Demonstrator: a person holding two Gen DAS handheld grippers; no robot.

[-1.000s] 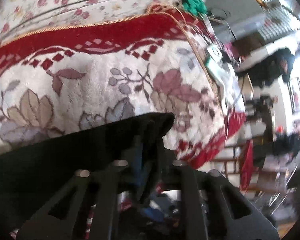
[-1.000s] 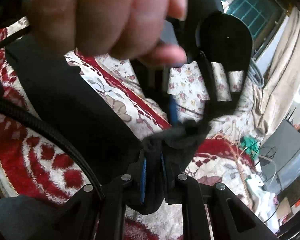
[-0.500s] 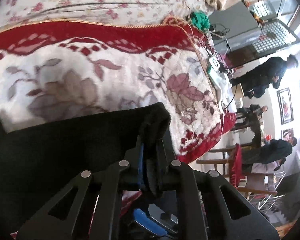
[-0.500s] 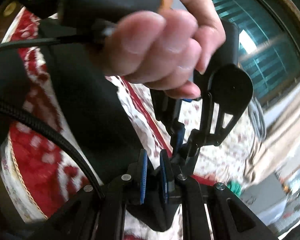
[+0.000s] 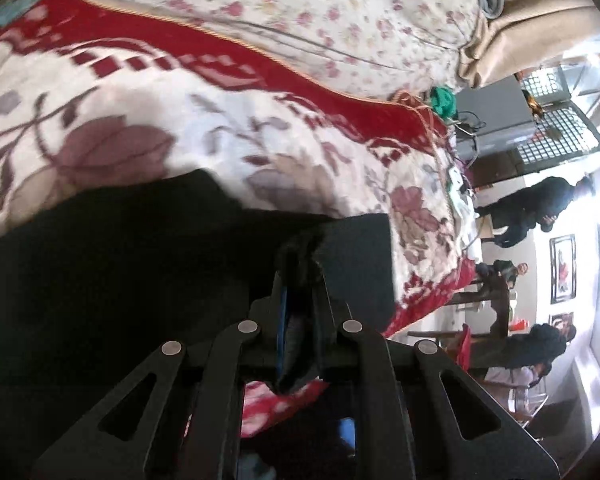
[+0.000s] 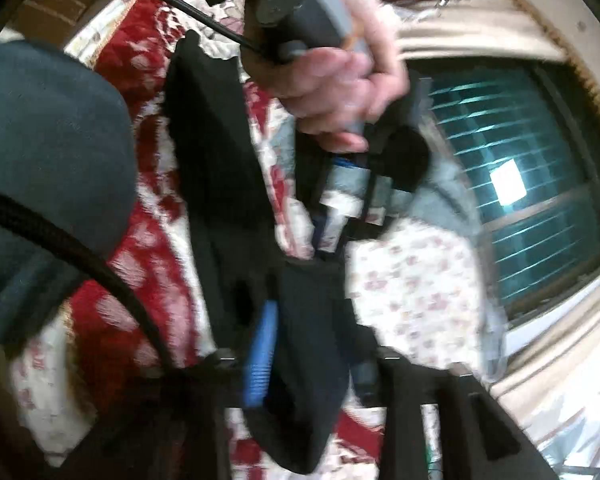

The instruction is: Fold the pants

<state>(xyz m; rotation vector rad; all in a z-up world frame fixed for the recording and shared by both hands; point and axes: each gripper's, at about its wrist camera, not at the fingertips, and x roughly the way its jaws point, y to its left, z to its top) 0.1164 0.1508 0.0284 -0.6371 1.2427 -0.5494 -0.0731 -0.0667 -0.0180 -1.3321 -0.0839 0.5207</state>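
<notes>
free: blanket (image 5: 220,128) beyond pants (image 5: 120,280) | blocked: hand (image 6: 340,92) before right gripper (image 6: 312,344)

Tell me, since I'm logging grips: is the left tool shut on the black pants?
Shut on them: the left tool pinches a bunched edge of the black fabric pants between its blue pads.

Bed cover: red and cream floral blanket (image 5: 260,128), gold cord edging.
Sheet beyond: pale, small pink flowers (image 5: 340,12).
Far corner: tan drape (image 5: 540,20) bunched above grey cabinet (image 5: 496,120).
Door or grille: dark lattice (image 5: 556,132), daylight behind.
Wall: white, two framed pictures (image 5: 562,268).
Seating: dark wooden chairs (image 5: 496,300); people (image 5: 532,204) standing and sitting, blurred.
Window: green-tinted slats (image 6: 520,184), bright patch, cream curtain (image 6: 560,360) below.
</notes>
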